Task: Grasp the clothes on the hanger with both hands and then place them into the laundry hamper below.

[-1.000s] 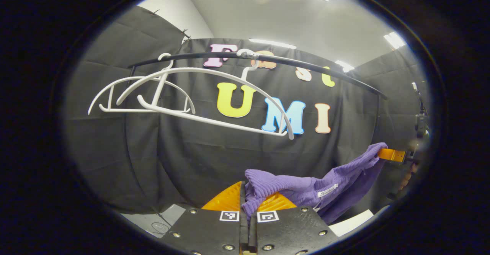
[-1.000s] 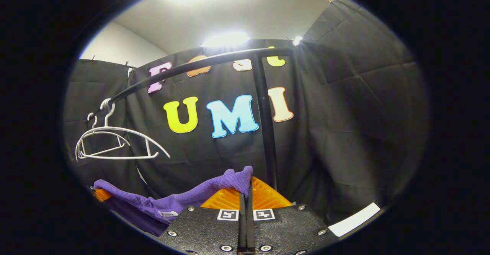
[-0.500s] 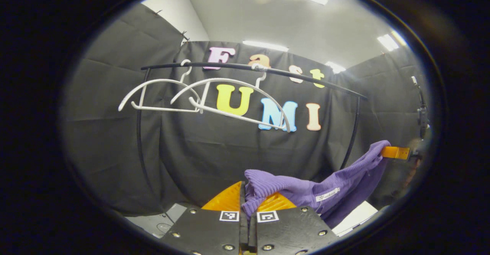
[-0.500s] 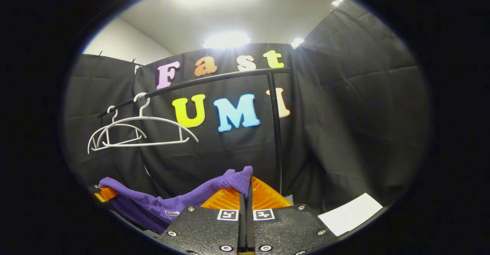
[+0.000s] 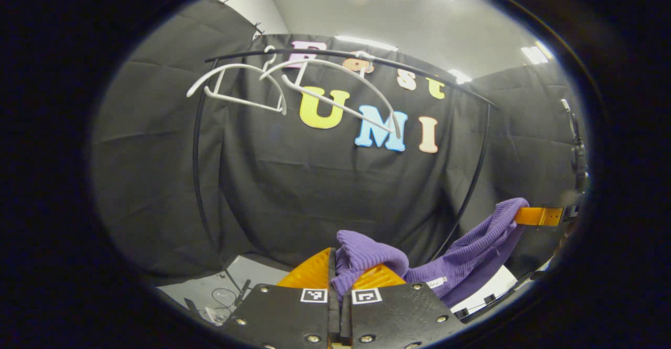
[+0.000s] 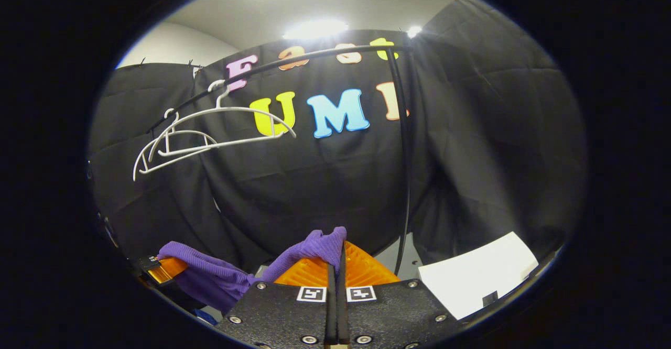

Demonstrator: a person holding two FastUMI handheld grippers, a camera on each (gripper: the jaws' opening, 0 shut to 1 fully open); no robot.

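Observation:
A purple knit garment (image 5: pixel 461 254) hangs slack between my two grippers, off the hangers. My left gripper (image 5: pixel 335 265) is shut on one bunched edge of it at the bottom of the left gripper view; the right gripper (image 5: pixel 540 216) holds the other end at the far right. In the right gripper view my right gripper (image 6: pixel 335 260) is shut on a fold of the purple garment (image 6: pixel 220 278), and the left gripper (image 6: pixel 165 270) grips it at the lower left. Two bare white hangers (image 5: pixel 293 89) (image 6: pixel 209 134) hang on the black rail (image 5: pixel 419 74) above.
The black rack's curved uprights (image 5: pixel 196 155) (image 6: pixel 403 144) stand before the black cloth wall. A white flat object (image 6: pixel 477 275) lies low at the right, with another white edge (image 5: pixel 495 283) behind the garment. Grey floor (image 5: pixel 220 288) with a cable shows at the lower left.
Both grippers have dropped with the garment: rail and hangers sit higher in both views, more floor and white object show. The garment sags closer between the grippers.

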